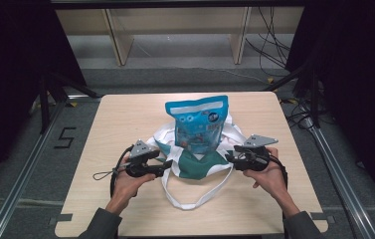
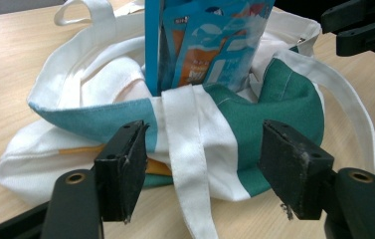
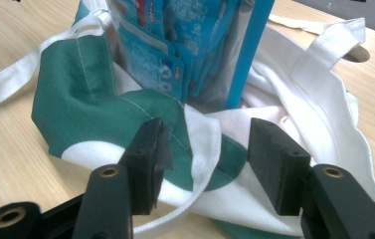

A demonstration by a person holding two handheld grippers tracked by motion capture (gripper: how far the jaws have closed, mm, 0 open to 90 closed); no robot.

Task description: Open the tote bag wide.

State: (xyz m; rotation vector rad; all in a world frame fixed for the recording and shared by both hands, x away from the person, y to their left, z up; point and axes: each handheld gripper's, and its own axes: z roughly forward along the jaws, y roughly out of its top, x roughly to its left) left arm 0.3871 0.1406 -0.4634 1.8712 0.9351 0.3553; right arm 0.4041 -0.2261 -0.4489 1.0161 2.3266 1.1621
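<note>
Tote bag (image 1: 195, 162), white and green cloth, sits slumped mid-table (image 1: 125, 119), slightly toward the near edge. Blue snack pouch (image 1: 198, 122) stands upright in its mouth, lower part inside the cloth, top sticking well out. One white strap loop (image 1: 195, 199) trails toward the near edge.

Handling, my read:
- Bag is soft and limp, no structure. It collapses round the pouch and will fold wherever it's pinched.
- Pouch looks light, glossy film, probably slippery and crinkly. Could tip or slide out if the bag is lifted unevenly.
- Best holds: the white straps or the hemmed rim either side of the pouch. Thicker webbing, less slip than the film.

Left gripper (image 2: 202, 164): jaws spread, nothing pinched. The white strap (image 2: 190, 144) and the green panel lie between and just beyond the pads, not pressed. Sits at the bag's left near corner, pointing right into the cloth, hand low over the table.

Right gripper (image 3: 207, 159): jaws also spread, not clamping. A white fold of the rim lies between the pads; the left pad looks close to the green cloth, can't tell if it touches. Sits at the bag's right side, pointing left, hand mirrored to the other.

Both grippers flank the bag roughly level with each other, forearms coming in from the near edge.
</note>
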